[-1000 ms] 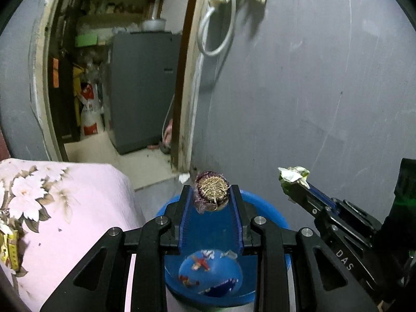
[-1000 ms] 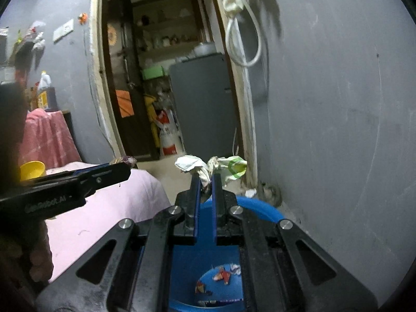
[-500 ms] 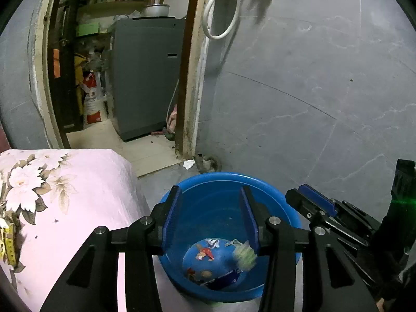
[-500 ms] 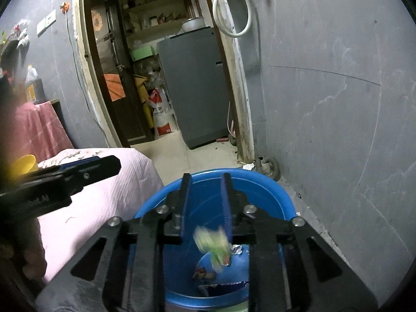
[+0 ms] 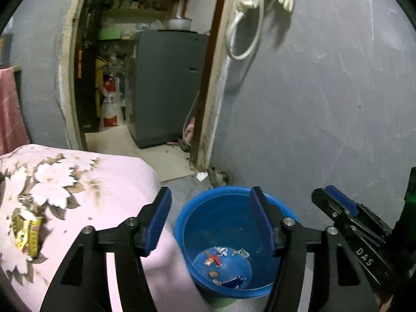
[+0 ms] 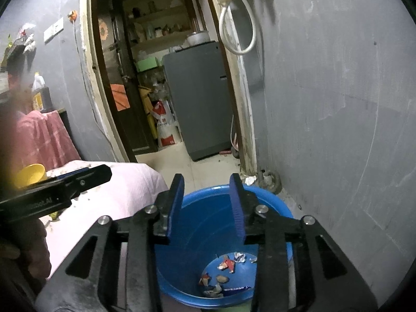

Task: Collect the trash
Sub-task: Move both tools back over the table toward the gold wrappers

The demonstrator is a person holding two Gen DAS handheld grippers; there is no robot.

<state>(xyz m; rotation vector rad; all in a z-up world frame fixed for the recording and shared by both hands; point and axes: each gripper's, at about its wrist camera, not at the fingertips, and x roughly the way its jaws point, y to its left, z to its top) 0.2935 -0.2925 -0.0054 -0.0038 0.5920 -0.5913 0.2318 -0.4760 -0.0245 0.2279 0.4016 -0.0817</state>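
Observation:
A blue bucket stands on the floor by the grey wall, with several scraps of trash on its bottom. My left gripper hovers over the bucket's left rim and the bed edge. Its jaws are opening and nothing is between them. My right gripper hangs above the bucket. Its jaws are also opening and hold nothing, and the trash lies below them. A yellow wrapper lies on the bedcover. Each gripper shows in the other's view: the right gripper, the left gripper.
A pink floral bedcover fills the left. Behind it a doorway opens onto a grey fridge. A white hose hangs on the wall. A white scrap lies by the door frame. A yellow cup sits far left.
Both grippers opened. The round gold-and-purple piece left my left jaws and the crumpled white-green paper left my right jaws; both fell into the bucket. My left gripper shifted left toward the bed.

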